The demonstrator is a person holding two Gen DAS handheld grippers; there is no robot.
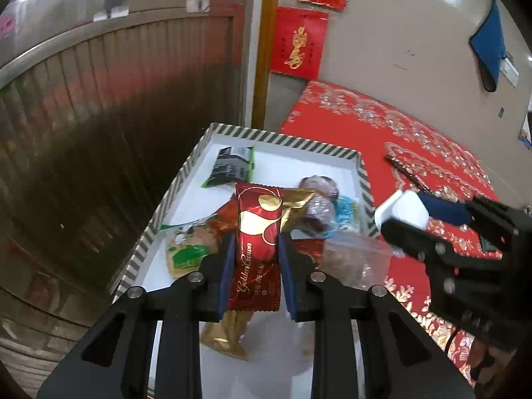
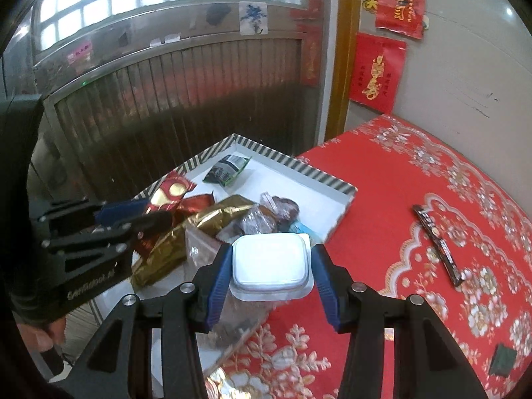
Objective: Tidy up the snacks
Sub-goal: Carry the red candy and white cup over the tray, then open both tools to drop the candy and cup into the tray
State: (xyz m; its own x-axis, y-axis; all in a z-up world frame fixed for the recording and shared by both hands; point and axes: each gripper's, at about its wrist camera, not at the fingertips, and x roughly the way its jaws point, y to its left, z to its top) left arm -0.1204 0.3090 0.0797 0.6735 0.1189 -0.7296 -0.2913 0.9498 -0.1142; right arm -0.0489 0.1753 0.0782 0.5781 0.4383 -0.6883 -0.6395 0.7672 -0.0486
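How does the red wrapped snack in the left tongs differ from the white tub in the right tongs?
The red wrapped snack is a long, soft, glossy foil packet with gold print; the white tub is a squat, rigid, plain container with rounded corners. The snack is gripped across its narrow width, the tub across its broad sides. Both are held above the striped tray.

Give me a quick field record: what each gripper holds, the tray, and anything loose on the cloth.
left gripper: shut on red Golden Crown wrapper, held above the tray
right gripper: shut on white sealed cup, over the tray's edge
striped-rim tray: holds a pile of mixed snack packets
red floral cloth: dark snack bar lies loose on it, outside the tray
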